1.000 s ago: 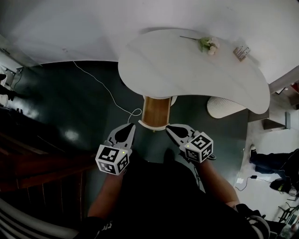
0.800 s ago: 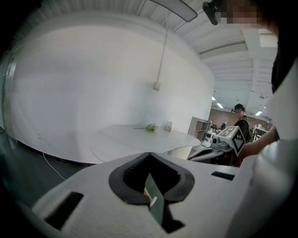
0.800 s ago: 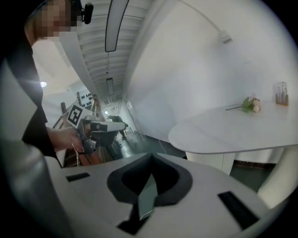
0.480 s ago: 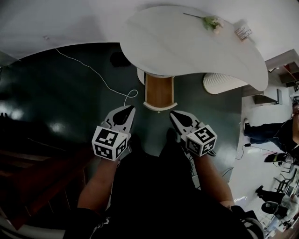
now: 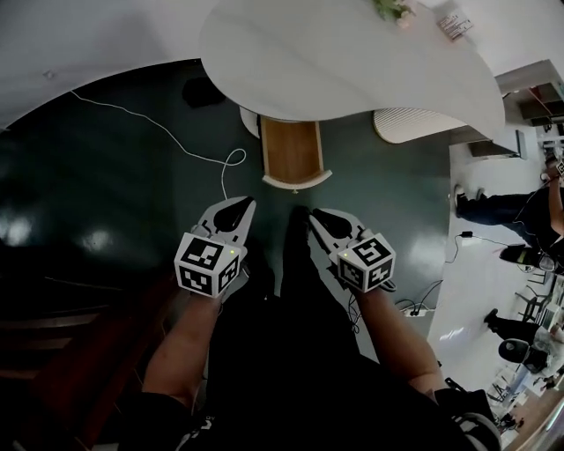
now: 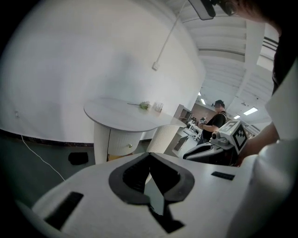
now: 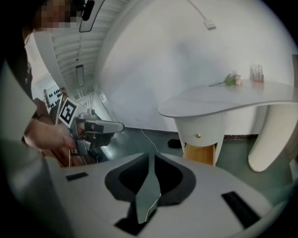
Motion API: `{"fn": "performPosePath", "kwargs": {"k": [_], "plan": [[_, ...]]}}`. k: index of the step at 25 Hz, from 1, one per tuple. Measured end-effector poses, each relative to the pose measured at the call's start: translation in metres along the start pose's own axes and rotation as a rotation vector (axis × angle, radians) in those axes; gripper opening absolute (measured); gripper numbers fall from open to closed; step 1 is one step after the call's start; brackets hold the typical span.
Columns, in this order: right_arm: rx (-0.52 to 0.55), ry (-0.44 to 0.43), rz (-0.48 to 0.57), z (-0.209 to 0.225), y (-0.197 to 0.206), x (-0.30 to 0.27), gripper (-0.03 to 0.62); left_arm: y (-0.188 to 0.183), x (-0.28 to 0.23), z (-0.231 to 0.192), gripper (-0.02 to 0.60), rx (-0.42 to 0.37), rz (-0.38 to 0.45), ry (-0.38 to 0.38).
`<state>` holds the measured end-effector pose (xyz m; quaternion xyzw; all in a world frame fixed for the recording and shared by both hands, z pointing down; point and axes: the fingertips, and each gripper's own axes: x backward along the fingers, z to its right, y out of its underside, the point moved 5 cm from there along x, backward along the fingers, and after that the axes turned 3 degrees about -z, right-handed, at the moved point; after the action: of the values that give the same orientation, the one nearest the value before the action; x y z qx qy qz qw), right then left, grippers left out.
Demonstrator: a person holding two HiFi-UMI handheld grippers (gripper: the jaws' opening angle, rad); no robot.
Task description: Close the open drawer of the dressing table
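The white dressing table fills the top of the head view. Its open drawer sticks out toward me, showing a wooden inside and a white curved front. Both grippers hover side by side over the dark floor, short of the drawer front and not touching it. My left gripper and right gripper are shut and hold nothing. The left gripper view has its jaws pointing at the table. The right gripper faces the drawer's wood, below a white front with a knob.
A white cable trails over the floor left of the drawer. A ribbed white stool stands under the table's right side. A flower and a small holder lie on the tabletop. A person stands far right.
In the head view the table and drawer have slid upward and away from the grippers. Both grippers stay shut, side by side. The drawer is as far open as before.
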<state>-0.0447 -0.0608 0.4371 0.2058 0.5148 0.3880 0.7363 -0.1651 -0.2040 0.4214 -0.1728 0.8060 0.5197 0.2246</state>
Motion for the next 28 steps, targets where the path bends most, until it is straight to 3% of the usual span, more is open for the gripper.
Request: {"fn": "performPosePath", "kwargs": {"k": [6, 11, 16, 28], "plan": [[-0.026, -0.009, -0.044, 0.028, 0.039, -0.039, 0.069, 0.04, -0.05, -0.017, 0.003, 0.039, -0.052, 0.009], [-0.044, -0.033, -0.114, 0.043, 0.082, -0.084, 0.071, 0.068, -0.082, -0.041, 0.003, 0.009, -0.085, -0.008], [-0.055, -0.053, -0.166, 0.056, 0.115, -0.122, 0.069, 0.095, -0.104, -0.066, 0.003, 0.065, -0.09, -0.029], [-0.171, 0.048, -0.147, 0.103, 0.174, -0.165, 0.067, 0.176, -0.14, -0.087, 0.003, 0.099, -0.126, -0.004]]}}
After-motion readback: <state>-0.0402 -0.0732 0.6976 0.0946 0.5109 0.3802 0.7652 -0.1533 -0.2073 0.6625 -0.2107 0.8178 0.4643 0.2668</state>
